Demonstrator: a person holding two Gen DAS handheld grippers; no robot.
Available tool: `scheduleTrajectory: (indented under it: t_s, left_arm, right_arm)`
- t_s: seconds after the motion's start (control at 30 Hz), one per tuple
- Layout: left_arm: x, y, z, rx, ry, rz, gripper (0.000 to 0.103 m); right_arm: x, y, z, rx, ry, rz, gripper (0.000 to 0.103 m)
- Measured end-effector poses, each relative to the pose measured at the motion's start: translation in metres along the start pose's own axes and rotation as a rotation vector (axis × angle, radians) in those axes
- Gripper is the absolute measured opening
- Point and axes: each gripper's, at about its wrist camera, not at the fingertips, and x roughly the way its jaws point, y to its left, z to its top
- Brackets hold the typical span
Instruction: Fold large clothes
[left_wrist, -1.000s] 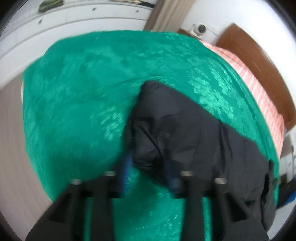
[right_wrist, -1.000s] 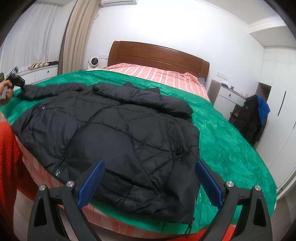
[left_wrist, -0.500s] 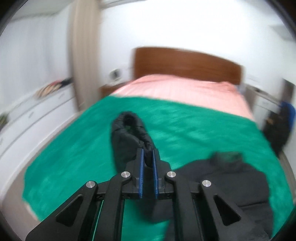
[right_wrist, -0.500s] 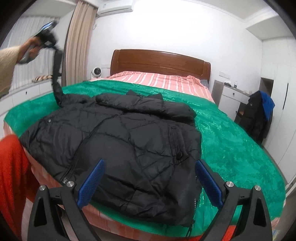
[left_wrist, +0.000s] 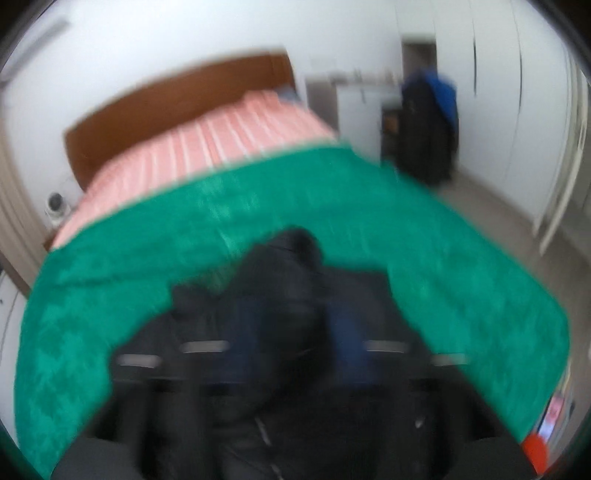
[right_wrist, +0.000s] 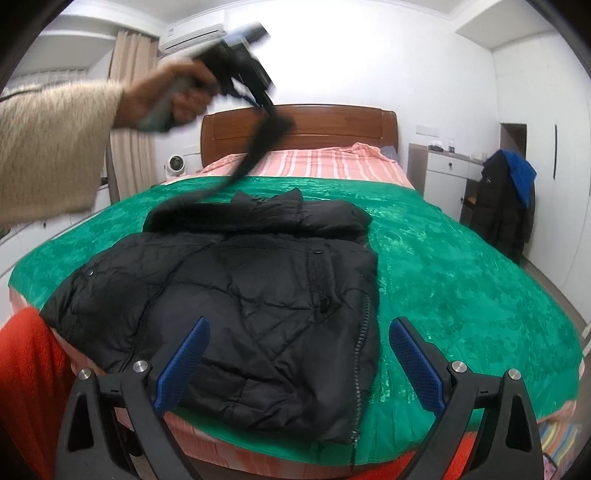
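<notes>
A black puffer jacket (right_wrist: 258, 295) lies front-up on the green blanket (right_wrist: 461, 277), hem toward me. One sleeve (right_wrist: 255, 147) is lifted off the bed and hangs in a long strand from my left gripper (right_wrist: 271, 101), held high above the collar by a hand in a cream sleeve (right_wrist: 55, 147). The left wrist view is blurred. There the left gripper (left_wrist: 295, 317) has its blue pads (left_wrist: 347, 325) spread apart. The jaws are opening, with the sleeve's dark end (left_wrist: 291, 266) between them. My right gripper (right_wrist: 299, 332) hovers open over the jacket's hem, holding nothing.
The bed has a wooden headboard (right_wrist: 299, 125) and a pink striped sheet (right_wrist: 314, 166). A dark coat with a blue hood (right_wrist: 506, 206) hangs by a white cabinet (right_wrist: 443, 177) on the right. A small fan (right_wrist: 173, 164) and a curtain (right_wrist: 129, 110) stand at the left. Red cloth (right_wrist: 26, 387) fills the near left.
The left gripper carried the sleeve from the bed's left side up over the jacket's middle. Its jaws, shut on the cuff half a second ago, now stand apart. The right gripper barely shifted.
</notes>
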Motion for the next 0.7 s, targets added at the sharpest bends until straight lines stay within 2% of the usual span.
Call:
scheduleTrajectory:
  t_s: [0.03, 0.13, 0.23, 0.3, 0.4, 0.47, 0.53, 0.6, 0.63, 0.7]
  left_arm:
    - [0.009, -0.009, -0.015, 0.026, 0.011, 0.020, 0.100]
    - [0.017, -0.027, -0.060, 0.119, 0.055, 0.038, 0.099]
    - [0.010, -0.016, -0.105, 0.129, 0.103, 0.076, 0.099]
    - [-0.001, 0.006, -0.137, 0.108, 0.139, 0.145, 0.099]
    - [-0.016, 0.047, -0.171, 0.030, 0.168, 0.234, 0.099]
    - [-0.040, 0.079, -0.196, -0.047, 0.168, 0.283, 0.099]
    - [-0.058, 0.111, -0.224, -0.121, 0.158, 0.342, 0.100]
    - [-0.068, 0.137, -0.246, -0.190, 0.155, 0.398, 0.100]
    - [-0.072, 0.151, -0.257, -0.228, 0.151, 0.425, 0.100]
    - [-0.077, 0.172, -0.279, -0.278, 0.150, 0.495, 0.100]
  right_arm:
    - [0.000, -0.002, -0.001, 0.009, 0.001, 0.000, 0.097]
    - [0.000, -0.012, -0.001, 0.043, 0.006, 0.002, 0.097]
    - [0.004, -0.021, -0.002, 0.086, 0.021, 0.003, 0.097]
    - [0.006, -0.030, -0.001, 0.130, 0.034, 0.007, 0.097]
    - [0.009, -0.052, 0.012, 0.205, 0.059, 0.032, 0.097]
    - [0.015, -0.079, 0.032, 0.226, 0.079, 0.011, 0.097]
    - [0.031, -0.106, 0.050, 0.238, 0.135, -0.049, 0.103]
    - [0.067, -0.145, 0.064, 0.262, 0.263, -0.143, 0.103]
    - [0.084, -0.163, 0.067, 0.272, 0.297, -0.188, 0.103]
    - [0.118, -0.194, 0.072, 0.284, 0.314, -0.249, 0.103]
